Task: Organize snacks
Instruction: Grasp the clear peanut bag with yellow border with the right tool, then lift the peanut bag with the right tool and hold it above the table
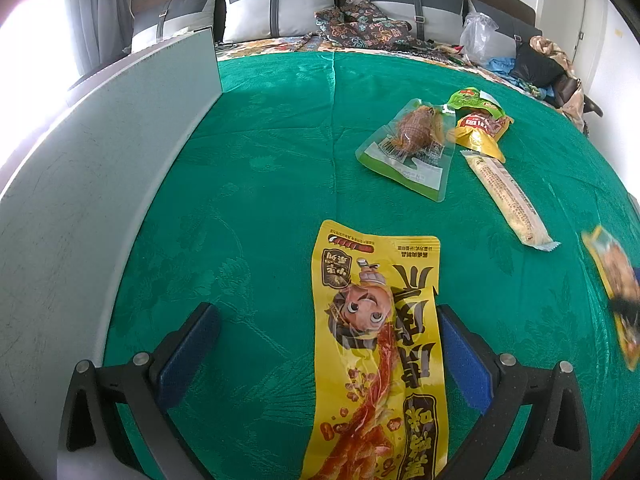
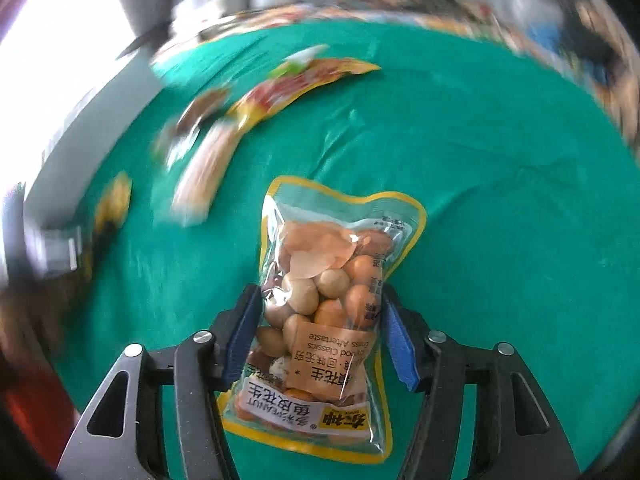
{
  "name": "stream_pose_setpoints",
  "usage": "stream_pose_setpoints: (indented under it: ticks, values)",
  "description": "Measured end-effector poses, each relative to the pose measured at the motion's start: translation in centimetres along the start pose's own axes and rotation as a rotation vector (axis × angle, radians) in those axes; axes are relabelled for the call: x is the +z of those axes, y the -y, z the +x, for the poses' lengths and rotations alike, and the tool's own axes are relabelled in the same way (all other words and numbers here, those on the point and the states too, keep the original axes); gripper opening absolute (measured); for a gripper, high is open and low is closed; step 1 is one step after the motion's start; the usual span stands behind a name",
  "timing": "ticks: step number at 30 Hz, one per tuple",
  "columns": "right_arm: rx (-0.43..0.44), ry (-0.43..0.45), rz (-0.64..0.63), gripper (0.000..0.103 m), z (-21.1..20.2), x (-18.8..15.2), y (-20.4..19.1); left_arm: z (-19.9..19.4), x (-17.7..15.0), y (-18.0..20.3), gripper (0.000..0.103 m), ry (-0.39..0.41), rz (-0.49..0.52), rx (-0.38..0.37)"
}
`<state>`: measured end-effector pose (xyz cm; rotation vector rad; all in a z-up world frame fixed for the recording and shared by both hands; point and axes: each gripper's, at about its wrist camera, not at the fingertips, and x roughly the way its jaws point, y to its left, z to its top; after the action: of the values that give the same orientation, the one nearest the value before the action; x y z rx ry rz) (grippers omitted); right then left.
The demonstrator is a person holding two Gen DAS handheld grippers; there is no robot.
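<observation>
- My right gripper (image 2: 318, 332) has its 2 pads clamped on the sides of the peanut bag (image 2: 320, 312), above the green cloth (image 2: 500, 200).
- My left gripper (image 1: 326, 340) stands apart, not gripping; the yellow pouch (image 1: 380, 352) lies flat on the cloth between its fingers, against the right one.
- Farther up the cloth from that pouch lie 3 more packets (image 1: 408, 148) and a long stick pack (image 1: 508, 196), close together.

Daylight pours from the blown-out white window (image 1: 28, 60) at upper left, leaving soft shadows on the green woven bedspread (image 1: 272, 168). The left view is crisp. The right view smears everywhere except the clear yellow-edged peanut bag (image 2: 324, 292). Both bend at the edges.
</observation>
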<state>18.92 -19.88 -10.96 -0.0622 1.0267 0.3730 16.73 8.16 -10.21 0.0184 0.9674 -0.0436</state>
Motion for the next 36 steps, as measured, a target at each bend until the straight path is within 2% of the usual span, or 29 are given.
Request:
stream_pose_setpoints:
  ticks: [1,3,6,11,36]
  values:
    - [-0.049,0.020,-0.049,0.076,-0.2,-1.3,-0.3,0.0,0.0,0.0,0.103,0.000,0.000,0.000]
    - [-0.117,0.113,-0.089,0.084,-0.8,-3.2,-0.7,0.0,0.0,0.0,0.103,0.000,0.000,0.001]
    - [-0.110,0.114,-0.001,0.093,-0.9,-3.5,0.9,0.0,-0.1,0.0,0.103,0.001,-0.002,0.003]
    - [-0.125,0.114,0.019,0.093,-0.4,-2.5,1.0,0.0,-0.1,0.1,0.103,0.001,-0.002,0.002]
    - [-0.125,0.113,0.019,0.094,-0.6,-2.8,1.1,0.1,-0.1,0.1,0.103,0.002,-0.002,0.002]
